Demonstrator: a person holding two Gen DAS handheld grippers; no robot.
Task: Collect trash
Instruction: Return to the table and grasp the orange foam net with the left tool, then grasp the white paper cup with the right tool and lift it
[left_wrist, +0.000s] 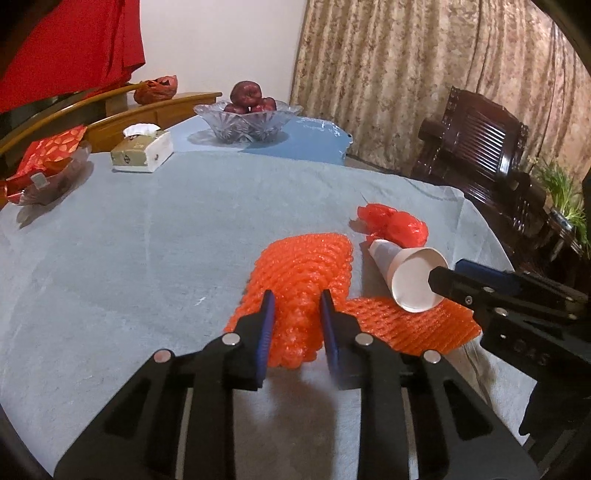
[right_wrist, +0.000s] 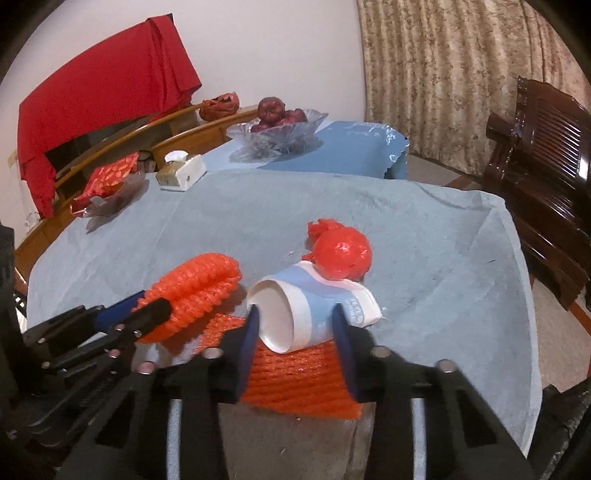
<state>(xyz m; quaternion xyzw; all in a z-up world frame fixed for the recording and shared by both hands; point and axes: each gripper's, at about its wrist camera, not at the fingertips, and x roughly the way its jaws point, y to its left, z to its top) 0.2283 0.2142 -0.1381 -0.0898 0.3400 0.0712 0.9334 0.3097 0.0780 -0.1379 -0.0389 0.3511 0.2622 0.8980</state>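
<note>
A bunched orange foam net (left_wrist: 306, 266) lies on the grey tablecloth (left_wrist: 147, 240), and my left gripper (left_wrist: 297, 314) is shut on its near end; the right wrist view shows this net (right_wrist: 199, 288) squeezed in that gripper (right_wrist: 155, 306). A second orange foam net (right_wrist: 295, 384) lies flat under a white and blue paper cup (right_wrist: 314, 299) tipped on its side. My right gripper (right_wrist: 295, 332) is shut on the cup near its rim. From the left wrist view this gripper (left_wrist: 450, 275) meets the cup (left_wrist: 410, 280) at its mouth. A crumpled red plastic bag (right_wrist: 343, 254) rests just behind the cup.
A tissue box (left_wrist: 142, 151), a glass bowl of red apples (left_wrist: 247, 118) and a dish with a red packet (left_wrist: 44, 166) stand at the far side. A dark wooden chair (left_wrist: 476, 147) is beyond the table's right edge.
</note>
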